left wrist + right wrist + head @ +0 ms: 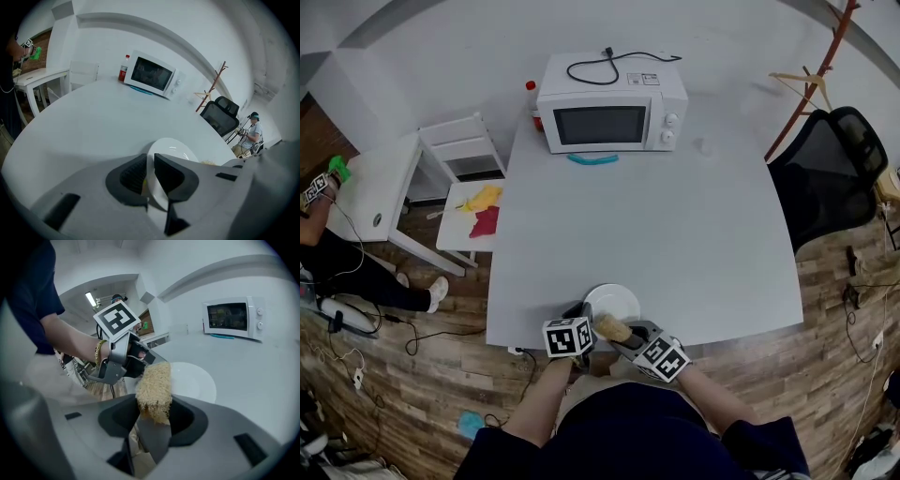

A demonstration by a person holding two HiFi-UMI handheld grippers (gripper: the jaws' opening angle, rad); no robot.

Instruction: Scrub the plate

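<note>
I have the left gripper (pixel 150 164) clamped on the plate (pixel 172 146) rim at the table (pixel 656 216) edge. Right gripper (pixel 154 416) pinches the scrubber (pixel 153 387) beside the plate.

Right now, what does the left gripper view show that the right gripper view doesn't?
Left only: a red bottle, a coat rack and a black chair. Right only: the marker cube on the left gripper and the person's forearm. Both: plate, microwave, table; the scrubber, plain in the right view, is a sliver in the left.
</note>
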